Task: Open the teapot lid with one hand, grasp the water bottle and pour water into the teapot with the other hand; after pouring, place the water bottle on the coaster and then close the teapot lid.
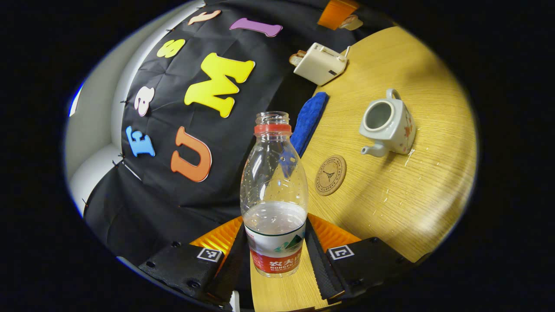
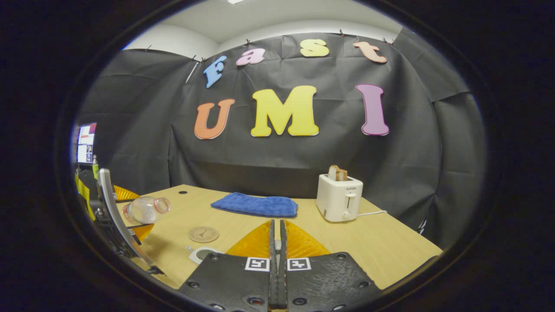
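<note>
My left gripper point(image 1: 275, 253) is shut on the lower part of a clear, uncapped water bottle point(image 1: 274, 182) with a red neck ring, about a third full. In the right gripper view the same bottle point(image 2: 145, 209) hangs tilted above the table's left side, mouth toward the coaster point(image 2: 203, 234). The white teapot point(image 1: 390, 125) stands on the table with its top open and no lid on it. The round cork coaster point(image 1: 330, 175) lies bare between bottle and teapot. My right gripper point(image 2: 277, 247) is above the teapot point(image 2: 200, 254), its fingers nearly together on a pale sliver, seemingly the lid's knob.
A folded blue towel point(image 1: 308, 121) lies along the back of the wooden table point(image 1: 416, 208). A white toaster point(image 2: 339, 197) with bread stands at the back right, its cord trailing. Small water drops point(image 1: 407, 156) spot the table beside the teapot.
</note>
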Available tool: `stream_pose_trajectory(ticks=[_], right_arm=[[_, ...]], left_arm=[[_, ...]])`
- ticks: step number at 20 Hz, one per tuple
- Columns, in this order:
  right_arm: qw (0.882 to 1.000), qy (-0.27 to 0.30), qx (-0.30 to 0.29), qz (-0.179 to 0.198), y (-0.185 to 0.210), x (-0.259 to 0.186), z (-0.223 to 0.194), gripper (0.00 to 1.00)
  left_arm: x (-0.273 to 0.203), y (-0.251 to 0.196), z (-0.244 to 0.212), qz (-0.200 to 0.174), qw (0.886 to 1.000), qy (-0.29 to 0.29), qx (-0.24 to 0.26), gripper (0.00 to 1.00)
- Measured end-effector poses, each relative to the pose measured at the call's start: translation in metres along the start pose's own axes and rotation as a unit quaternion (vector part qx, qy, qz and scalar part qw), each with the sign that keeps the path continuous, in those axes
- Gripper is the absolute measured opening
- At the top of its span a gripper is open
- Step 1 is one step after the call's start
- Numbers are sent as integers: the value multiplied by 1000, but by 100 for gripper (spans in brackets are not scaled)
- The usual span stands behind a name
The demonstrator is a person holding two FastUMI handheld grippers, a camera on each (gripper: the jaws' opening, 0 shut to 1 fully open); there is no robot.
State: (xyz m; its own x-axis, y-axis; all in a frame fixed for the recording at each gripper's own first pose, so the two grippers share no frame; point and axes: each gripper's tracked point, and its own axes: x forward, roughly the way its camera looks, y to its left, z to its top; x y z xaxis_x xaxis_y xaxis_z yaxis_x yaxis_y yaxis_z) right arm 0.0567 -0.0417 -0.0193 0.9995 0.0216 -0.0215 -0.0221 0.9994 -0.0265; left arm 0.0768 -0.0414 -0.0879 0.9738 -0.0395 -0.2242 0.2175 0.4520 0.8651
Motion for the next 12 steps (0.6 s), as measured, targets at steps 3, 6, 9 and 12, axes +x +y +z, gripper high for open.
stream_pose_trajectory(ticks=[3,6,9,12], right_arm=[[1000,-1,4,-4,-6,-1,3,0],[1000,1,4,-11,-13,-1,2,0],[1000,-3,9,-13,-16,-2,5,0],[1000,-3,11,-15,-19,0,3,0]], left_arm=[[0,-6,5,-8,999,-3,43,78],[0,-10,9,-12,995,2,102,74],[-4,-10,14,-16,988,6,155,74],[2,-18,17,-20,980,8,196,74]])
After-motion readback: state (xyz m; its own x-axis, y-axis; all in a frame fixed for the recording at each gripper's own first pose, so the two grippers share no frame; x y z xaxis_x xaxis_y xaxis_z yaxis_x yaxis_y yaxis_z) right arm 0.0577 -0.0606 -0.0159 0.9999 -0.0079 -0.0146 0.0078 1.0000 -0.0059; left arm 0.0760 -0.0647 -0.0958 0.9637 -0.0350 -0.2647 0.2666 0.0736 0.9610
